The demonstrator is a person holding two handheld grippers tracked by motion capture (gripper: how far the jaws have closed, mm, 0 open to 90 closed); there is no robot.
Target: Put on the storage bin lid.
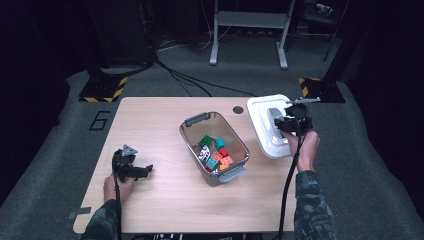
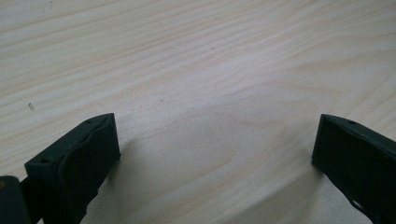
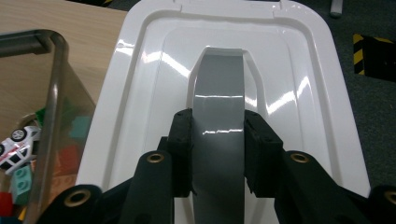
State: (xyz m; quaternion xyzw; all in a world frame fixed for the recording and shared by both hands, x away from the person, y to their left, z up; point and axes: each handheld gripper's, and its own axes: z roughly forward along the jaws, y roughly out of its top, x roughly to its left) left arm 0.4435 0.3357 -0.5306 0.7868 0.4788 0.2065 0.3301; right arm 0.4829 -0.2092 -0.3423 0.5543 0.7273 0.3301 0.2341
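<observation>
White rectangular plastic lid [image 3: 299,93] sits at the table's far right edge, just right of the clear plastic bin [image 1: 192,145] holding coloured blocks. Its grey tape-strap handle [image 3: 218,93] is clamped between the right gripper's [image 3: 217,154] jaws. The left gripper [image 2: 215,154], near left, rests on the wooden table [image 2: 187,56], jaws wide apart and empty.

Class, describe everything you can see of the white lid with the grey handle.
The white lid is a glossy, plastic-looking rounded rectangle with a raised rim and stepped centre panel. A grey strap handle arches over its middle. It sits at the table's far right corner, partly overhanging the edge, beside the clear bin of toy bricks. The right gripper has its jaws shut on the handle's sides.
</observation>
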